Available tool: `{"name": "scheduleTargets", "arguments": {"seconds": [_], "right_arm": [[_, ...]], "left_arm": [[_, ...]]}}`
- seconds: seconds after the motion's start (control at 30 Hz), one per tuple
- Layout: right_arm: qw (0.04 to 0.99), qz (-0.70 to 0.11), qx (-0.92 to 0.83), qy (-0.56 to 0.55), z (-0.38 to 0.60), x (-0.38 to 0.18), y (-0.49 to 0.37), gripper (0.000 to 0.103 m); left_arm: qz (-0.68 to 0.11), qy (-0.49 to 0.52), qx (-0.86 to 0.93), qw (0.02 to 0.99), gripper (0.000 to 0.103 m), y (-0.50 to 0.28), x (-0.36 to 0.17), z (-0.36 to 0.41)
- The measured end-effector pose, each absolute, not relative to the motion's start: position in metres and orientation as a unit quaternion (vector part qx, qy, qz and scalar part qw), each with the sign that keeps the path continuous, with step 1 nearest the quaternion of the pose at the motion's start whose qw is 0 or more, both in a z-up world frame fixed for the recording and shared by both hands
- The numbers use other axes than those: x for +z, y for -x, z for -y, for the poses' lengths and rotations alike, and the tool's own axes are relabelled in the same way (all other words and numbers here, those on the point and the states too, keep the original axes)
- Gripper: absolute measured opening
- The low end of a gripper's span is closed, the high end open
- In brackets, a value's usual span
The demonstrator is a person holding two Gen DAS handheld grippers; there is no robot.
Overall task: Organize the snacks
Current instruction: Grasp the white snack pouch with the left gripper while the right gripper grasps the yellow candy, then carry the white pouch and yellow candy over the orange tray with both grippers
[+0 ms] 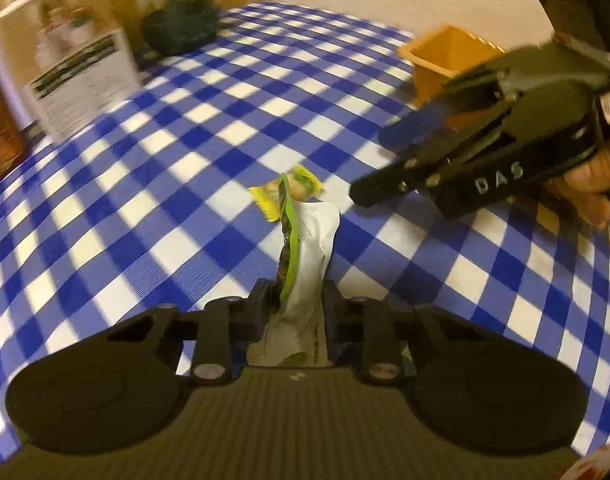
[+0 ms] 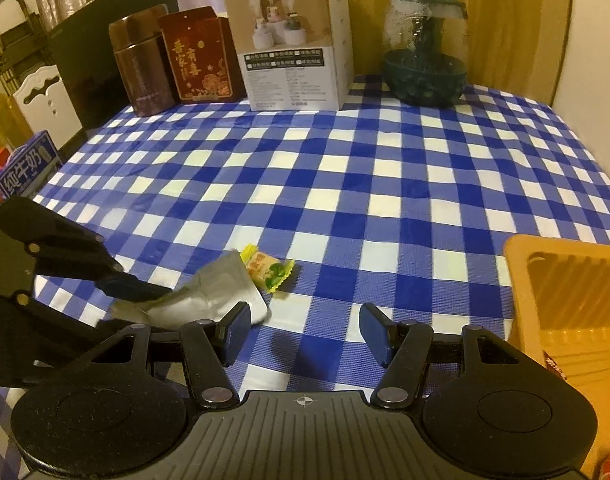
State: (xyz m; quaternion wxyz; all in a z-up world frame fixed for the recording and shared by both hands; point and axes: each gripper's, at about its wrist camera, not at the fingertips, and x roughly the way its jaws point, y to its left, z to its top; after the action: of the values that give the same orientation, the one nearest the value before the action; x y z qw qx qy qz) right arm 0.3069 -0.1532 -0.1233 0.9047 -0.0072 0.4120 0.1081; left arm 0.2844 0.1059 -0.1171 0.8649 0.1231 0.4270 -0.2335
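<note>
Pinching the silver snack packet [image 1: 305,276] are the left gripper [image 1: 295,300] fingers.

both wrist views look steeply down, close over the checked tablecloth [image 2: 345,184]; each shows the yellow candy [image 1: 283,192].

Readable markings you can see
You can read "DAS" on the right gripper [image 1: 389,168], "吾家有喜" on the red tin [image 2: 203,56], and "纯牛奶" on the blue carton [image 2: 27,170].

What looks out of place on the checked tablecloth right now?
One small yellow candy lies loose on the tablecloth, outside the orange basket. The left gripper is pinching a crumpled silver snack packet.
</note>
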Motion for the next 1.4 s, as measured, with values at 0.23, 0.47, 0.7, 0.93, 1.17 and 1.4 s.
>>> {"name": "scheduleTargets", "arguments": {"seconds": [0.23,0.47,0.7,0.93,1.17,1.4], "right_arm": [[0.904,-0.402,0.139,0.034,0.135,-0.13,-0.323,0.05],[0.889,-0.4,0.185,0.128,0.11,-0.142,-0.347,0.044],[0.877,-0.415,0.208,0.124,0.108,-0.147,-0.358,0.033],[0.879,-0.434,0.19,0.058,0.111,-0.14,-0.335,0.027],[0.883,-0.443,0.154,0.002,0.115,-0.135,-0.276,0.026],[0.89,-0.439,0.116,-0.03,0.126,-0.125,-0.217,0.026]], "left_arm": [[-0.432,-0.034,-0.134,0.891,0.025,-0.253,-0.113,-0.142],[-0.425,0.045,-0.107,0.898,0.025,-0.219,-0.117,-0.161],[-0.416,0.094,-0.106,0.898,0.024,-0.202,-0.121,-0.16],[-0.411,0.108,-0.095,0.9,0.025,-0.188,-0.125,-0.151],[-0.409,0.126,-0.079,0.9,0.024,-0.164,-0.121,-0.141],[-0.407,0.127,-0.057,0.903,0.024,-0.137,-0.111,-0.124]]}}
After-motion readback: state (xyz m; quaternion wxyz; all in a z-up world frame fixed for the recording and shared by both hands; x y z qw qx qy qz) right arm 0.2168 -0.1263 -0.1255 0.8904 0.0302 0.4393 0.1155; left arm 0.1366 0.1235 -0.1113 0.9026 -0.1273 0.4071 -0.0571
